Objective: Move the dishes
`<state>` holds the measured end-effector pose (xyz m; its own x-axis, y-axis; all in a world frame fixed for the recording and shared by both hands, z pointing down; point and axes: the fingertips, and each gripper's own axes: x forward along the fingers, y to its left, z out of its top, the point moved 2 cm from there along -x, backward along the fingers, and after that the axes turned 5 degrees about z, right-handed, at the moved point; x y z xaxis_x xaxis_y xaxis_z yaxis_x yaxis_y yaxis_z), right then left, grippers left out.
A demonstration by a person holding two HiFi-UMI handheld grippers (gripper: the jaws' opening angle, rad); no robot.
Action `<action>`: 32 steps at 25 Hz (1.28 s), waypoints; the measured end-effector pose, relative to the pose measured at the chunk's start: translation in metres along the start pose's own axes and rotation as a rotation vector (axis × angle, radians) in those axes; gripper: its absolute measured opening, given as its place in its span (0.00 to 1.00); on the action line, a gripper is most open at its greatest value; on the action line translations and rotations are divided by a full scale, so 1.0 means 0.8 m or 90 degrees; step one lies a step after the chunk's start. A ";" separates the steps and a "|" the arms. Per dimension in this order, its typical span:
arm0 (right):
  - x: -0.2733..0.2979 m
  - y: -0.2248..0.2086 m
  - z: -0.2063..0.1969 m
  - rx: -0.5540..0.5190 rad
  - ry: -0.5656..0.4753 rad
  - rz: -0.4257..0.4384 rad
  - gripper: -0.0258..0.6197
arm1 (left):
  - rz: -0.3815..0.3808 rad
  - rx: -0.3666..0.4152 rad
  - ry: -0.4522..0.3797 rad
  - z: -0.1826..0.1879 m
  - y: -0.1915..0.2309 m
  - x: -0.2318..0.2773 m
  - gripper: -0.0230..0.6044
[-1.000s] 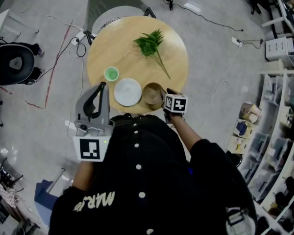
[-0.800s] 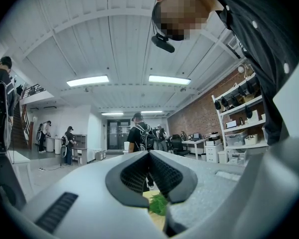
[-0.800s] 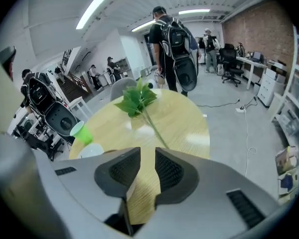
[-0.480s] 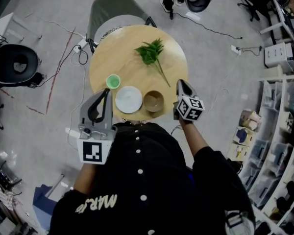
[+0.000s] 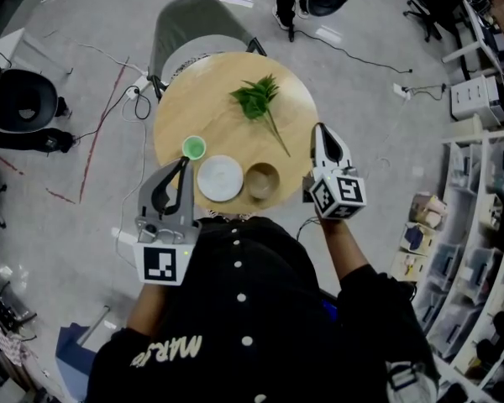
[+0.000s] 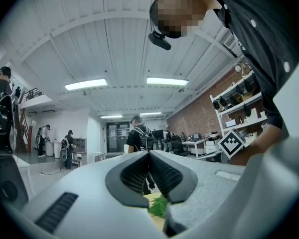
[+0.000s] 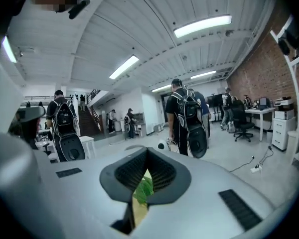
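Observation:
On the round wooden table (image 5: pixel 218 99) a small green cup (image 5: pixel 192 148), a white plate (image 5: pixel 219 178) and a brown bowl (image 5: pixel 263 180) stand in a row near the front edge. A green leafy sprig (image 5: pixel 259 97) lies further back. My left gripper (image 5: pixel 183 163) hovers shut and empty just left of the plate, with its tip by the cup. My right gripper (image 5: pixel 320 129) is raised off the table's right edge, to the right of the bowl. Its jaws have just been closing and now stand shut with nothing between them. Both gripper views look level across the room, with the sprig (image 7: pixel 143 187) showing below the jaws.
A grey chair (image 5: pixel 197 19) stands at the table's far side. Shelves (image 5: pixel 487 225) line the right wall, and a black bag (image 5: pixel 21 99) sits on the floor at left. Cables (image 5: pixel 134 82) run over the floor. People with backpacks (image 7: pixel 187 118) stand across the room.
My right gripper has lifted away from the brown bowl and moved right, past the table's edge. The bowl stays on the table. My left gripper has kept still.

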<state>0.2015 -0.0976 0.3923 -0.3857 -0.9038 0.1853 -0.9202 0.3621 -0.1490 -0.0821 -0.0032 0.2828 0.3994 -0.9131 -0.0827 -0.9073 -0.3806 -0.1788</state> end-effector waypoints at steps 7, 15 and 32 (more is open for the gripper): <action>-0.026 0.033 0.081 -0.022 -0.087 0.032 0.04 | 0.026 -0.032 0.005 0.003 0.014 0.001 0.04; -0.050 0.047 0.139 -0.089 -0.146 0.031 0.04 | 0.059 -0.004 -0.019 0.025 0.042 0.008 0.04; -0.059 0.059 0.159 -0.134 -0.195 0.044 0.04 | 0.144 -0.018 -0.040 0.042 0.103 0.008 0.04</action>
<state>0.1851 -0.0668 0.2532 -0.4381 -0.8906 -0.1217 -0.8989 0.4343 0.0574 -0.1500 -0.0351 0.2347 0.1921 -0.9651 -0.1780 -0.9776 -0.1723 -0.1207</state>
